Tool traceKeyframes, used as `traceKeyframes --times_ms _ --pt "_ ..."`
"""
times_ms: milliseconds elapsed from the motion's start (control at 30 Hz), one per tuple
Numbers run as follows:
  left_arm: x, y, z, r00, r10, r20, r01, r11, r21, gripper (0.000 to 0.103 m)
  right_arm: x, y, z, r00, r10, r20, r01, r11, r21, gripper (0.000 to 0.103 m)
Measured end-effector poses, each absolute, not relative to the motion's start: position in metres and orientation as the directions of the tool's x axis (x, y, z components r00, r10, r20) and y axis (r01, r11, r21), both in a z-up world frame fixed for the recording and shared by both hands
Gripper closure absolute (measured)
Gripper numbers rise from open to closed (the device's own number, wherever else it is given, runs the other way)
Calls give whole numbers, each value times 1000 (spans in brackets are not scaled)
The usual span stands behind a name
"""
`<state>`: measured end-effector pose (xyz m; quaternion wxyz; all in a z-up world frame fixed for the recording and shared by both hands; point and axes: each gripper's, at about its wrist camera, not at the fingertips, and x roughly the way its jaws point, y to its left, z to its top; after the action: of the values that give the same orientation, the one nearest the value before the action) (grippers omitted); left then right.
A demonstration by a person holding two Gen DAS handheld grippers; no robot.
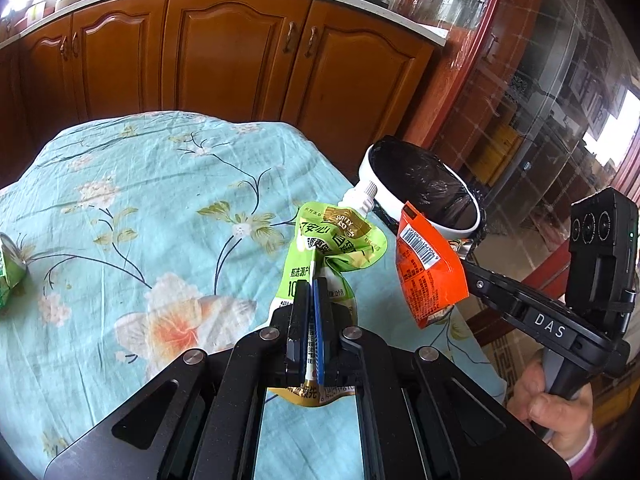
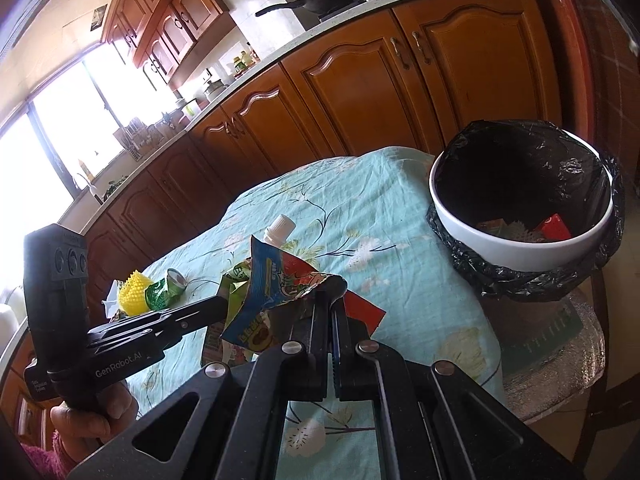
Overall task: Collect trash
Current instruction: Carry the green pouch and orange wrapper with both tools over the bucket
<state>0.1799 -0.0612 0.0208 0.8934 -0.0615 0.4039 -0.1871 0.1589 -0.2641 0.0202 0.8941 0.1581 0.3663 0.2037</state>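
We see a worktop draped in a wrinkled turquoise floral cloth [image 1: 160,200]. On it, at the far left edge, lie a crushed green foil wrapper [image 2: 166,286], a spiky yellow plastic ball [image 2: 134,294] and a white paper scrap [image 2: 110,305], close together.

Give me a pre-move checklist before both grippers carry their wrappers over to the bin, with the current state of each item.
1. Left gripper shut on the green spout pouch: ok, pouch pinched between the fingers.
2. Right gripper shut on the orange snack wrapper: ok, though it grips only an edge.
3. Bin mouth open, black liner folded over the rim: ok.
4. Room in the bin: ok, only a few pieces at the bottom.
5. Either wrapper already over the bin: not ok, both are above the tablecloth.
6. Trash left on the table, crushed green can and yellow spiky ball: not ok, uncollected.
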Motion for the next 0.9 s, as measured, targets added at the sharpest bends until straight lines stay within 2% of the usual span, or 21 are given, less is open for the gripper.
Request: traceKeyframes --times_ms 900 --pt "191 -103 32 588 -403 -702 344 909 -235 101 158 -317 22 698 439 -566 -172 870 462 102"
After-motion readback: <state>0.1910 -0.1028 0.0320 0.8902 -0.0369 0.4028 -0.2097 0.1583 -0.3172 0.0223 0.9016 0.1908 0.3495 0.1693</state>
